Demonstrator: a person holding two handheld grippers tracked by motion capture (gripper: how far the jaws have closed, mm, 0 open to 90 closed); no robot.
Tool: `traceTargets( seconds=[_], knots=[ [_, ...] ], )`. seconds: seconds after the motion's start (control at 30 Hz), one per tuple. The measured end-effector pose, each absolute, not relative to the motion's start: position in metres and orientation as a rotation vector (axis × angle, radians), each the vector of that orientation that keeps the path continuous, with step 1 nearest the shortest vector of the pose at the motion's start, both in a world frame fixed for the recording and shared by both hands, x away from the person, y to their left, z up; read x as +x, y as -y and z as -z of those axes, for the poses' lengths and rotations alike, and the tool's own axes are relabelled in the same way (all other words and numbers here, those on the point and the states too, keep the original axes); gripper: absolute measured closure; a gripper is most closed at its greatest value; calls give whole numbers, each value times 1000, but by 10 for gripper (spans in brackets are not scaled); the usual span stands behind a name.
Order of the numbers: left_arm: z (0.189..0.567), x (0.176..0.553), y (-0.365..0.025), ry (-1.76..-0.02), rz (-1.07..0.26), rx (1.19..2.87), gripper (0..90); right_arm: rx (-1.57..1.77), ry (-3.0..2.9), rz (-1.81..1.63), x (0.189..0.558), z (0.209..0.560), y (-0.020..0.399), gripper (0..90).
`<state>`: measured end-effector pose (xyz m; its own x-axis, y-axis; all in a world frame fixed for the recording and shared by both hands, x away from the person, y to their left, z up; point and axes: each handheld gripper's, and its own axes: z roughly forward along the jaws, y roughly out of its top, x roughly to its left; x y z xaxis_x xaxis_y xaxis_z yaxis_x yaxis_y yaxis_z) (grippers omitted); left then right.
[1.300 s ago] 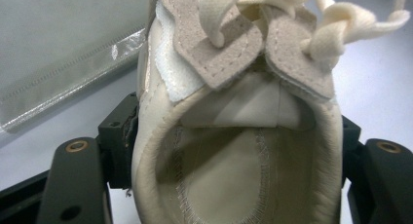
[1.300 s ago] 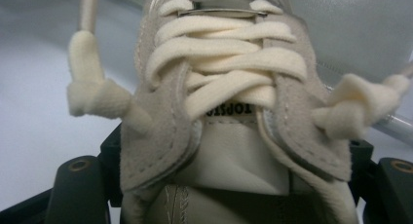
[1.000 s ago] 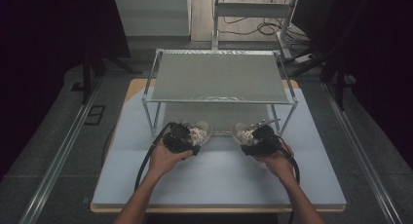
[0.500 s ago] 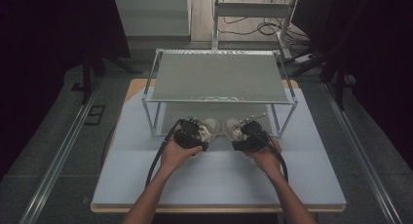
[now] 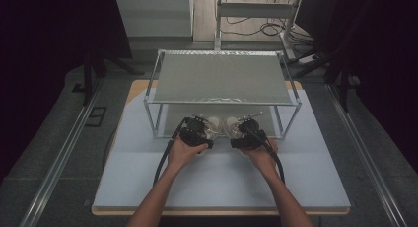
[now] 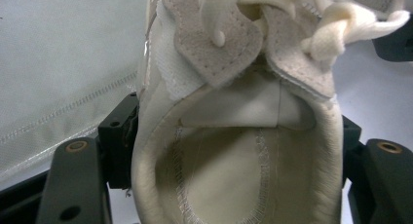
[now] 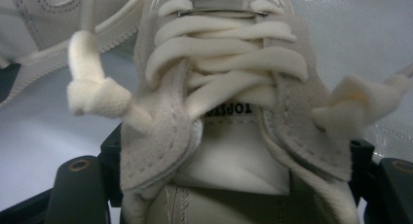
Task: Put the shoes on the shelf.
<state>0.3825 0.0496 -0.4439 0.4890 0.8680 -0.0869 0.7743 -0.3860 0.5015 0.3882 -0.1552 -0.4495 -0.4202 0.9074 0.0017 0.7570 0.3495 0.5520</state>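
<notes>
Each of my grippers carries one cream lace-up shoe at the front of a wire rack [image 5: 223, 102]. In the high view my left gripper [image 5: 203, 133] is shut on the left shoe [image 5: 214, 124], and my right gripper [image 5: 241, 134] is shut on the right shoe [image 5: 232, 129]. The two shoes sit side by side, nearly touching, just under the rack's front rail. The left gripper [image 6: 229, 185] clamps the left shoe [image 6: 234, 170] across its open collar. The right gripper [image 7: 229, 185] clamps the right shoe [image 7: 229, 87] at its tongue and laces, whose knotted ends hang to either side.
The rack has a mesh top shelf [image 5: 222, 76] on thin metal legs [image 5: 156, 121] and stands on a pale blue mat [image 5: 222, 182]. Open mat lies in front of my hands. Metal rails [image 5: 59, 158] run along the floor on both sides, and cables [image 5: 266, 27] lie behind.
Both hands have moved inward toward each other and slightly toward the rack, bringing the two shoes close together under its front edge. The grips are unchanged.
</notes>
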Motion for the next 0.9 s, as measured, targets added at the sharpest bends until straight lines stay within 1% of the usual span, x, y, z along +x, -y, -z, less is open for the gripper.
traceTargets(
  seconds=[0.07, 0.27, 0.33, 0.9],
  knots=[
    [445, 386, -51, -1320, -268, 2281, 285, 1481, -2309, -696, 389, 450, 155, 261],
    [447, 390, -49, -1339, -267, 2267, 284, 1487, -2288, -690, 395, 453, 154, 261],
    [447, 393, -50, -1319, -283, 2279, 284, 1497, -2280, -693, 396, 453, 153, 261],
    [458, 400, -42, -1393, -311, 2273, 273, 1524, -2243, -660, 405, 463, 143, 256]
  ],
)
